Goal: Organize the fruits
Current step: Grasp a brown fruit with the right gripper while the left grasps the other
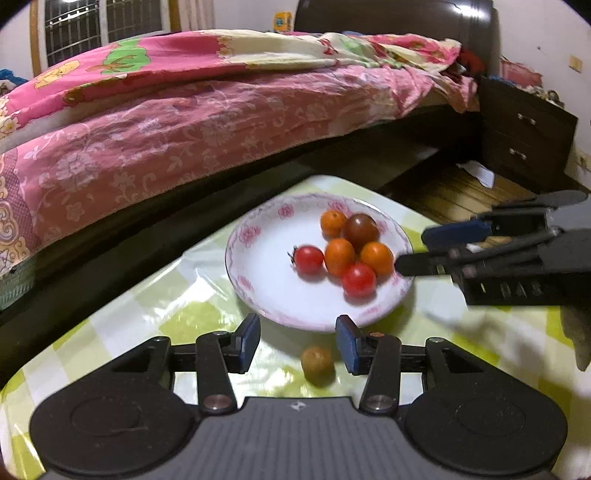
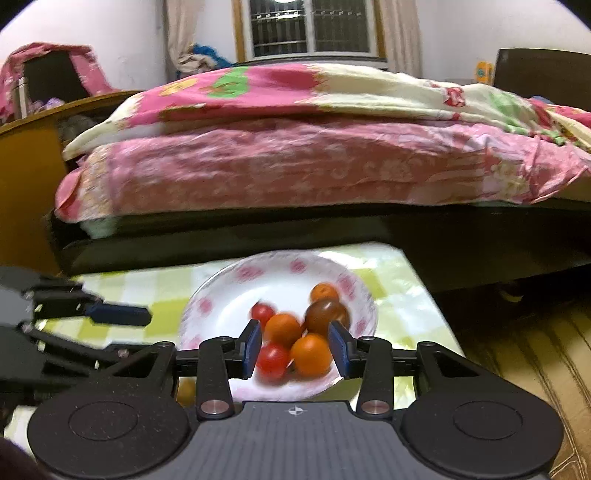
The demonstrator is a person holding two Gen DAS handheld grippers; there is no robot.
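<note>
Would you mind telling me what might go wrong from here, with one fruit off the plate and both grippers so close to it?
1. The loose fruit lies on the tablecloth between the open fingers of the left hand-held gripper; a nudge could roll it away.
2. The right hand-held gripper hangs open by the plate; bumping the rim could scatter the six tomatoes.
3. Both grippers converge on the plate and could collide.

Home bedroom: bed (image 1: 221, 122) w/ pink floral quilt (image 2: 295, 110), dark nightstand (image 1: 524, 136), barred window (image 2: 310, 27) behind.
</note>
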